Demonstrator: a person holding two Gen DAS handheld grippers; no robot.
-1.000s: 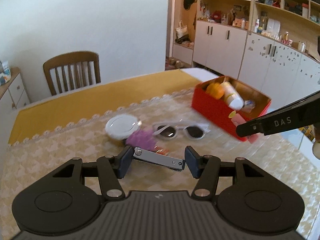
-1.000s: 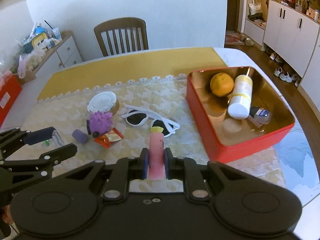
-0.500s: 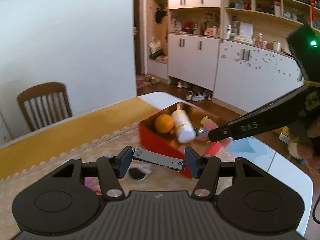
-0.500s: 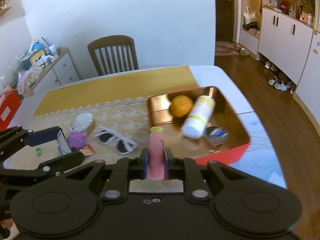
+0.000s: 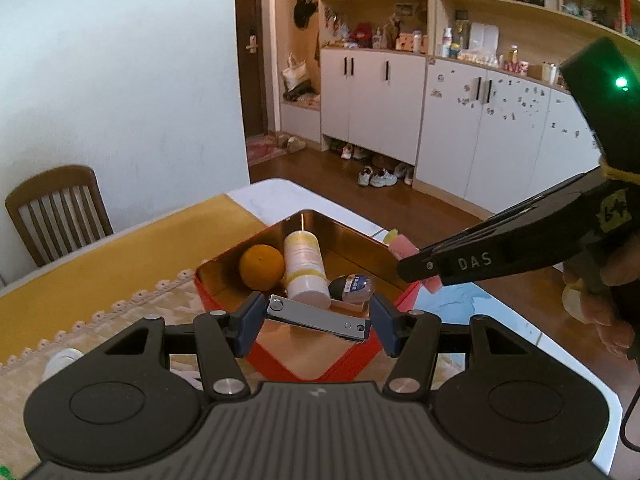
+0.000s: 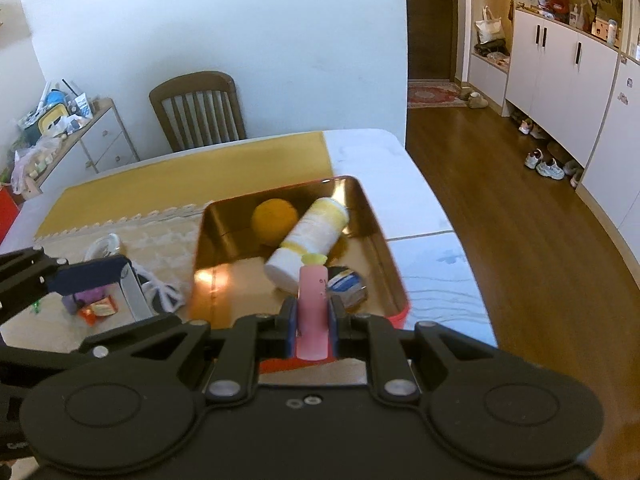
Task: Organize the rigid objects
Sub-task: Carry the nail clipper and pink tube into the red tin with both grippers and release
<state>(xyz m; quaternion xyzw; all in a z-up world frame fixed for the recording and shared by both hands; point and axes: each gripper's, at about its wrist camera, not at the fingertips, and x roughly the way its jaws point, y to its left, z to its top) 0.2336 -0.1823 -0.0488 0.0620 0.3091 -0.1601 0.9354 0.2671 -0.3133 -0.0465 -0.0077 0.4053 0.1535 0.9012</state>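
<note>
Right now your left tool [image 5: 316, 322] clamps a silver nail clipper [image 5: 318, 317] end to end between its pads, above the near corner of the red tin [image 5: 280, 354]. Your right tool [image 6: 313, 326], nearly closed, pinches a pink tube [image 6: 313, 312] upright over the tin's near wall. Inside lie an orange [image 6: 275, 219], a white bottle [image 6: 308, 236] and a small dark jar [image 5: 352, 286]. White sunglasses [image 6: 162, 290] rest on the counter [image 6: 132, 184].

A home dining room; wooden chair [image 6: 198, 110], white cupboards [image 5: 374, 100], shoes [image 5: 378, 176].
</note>
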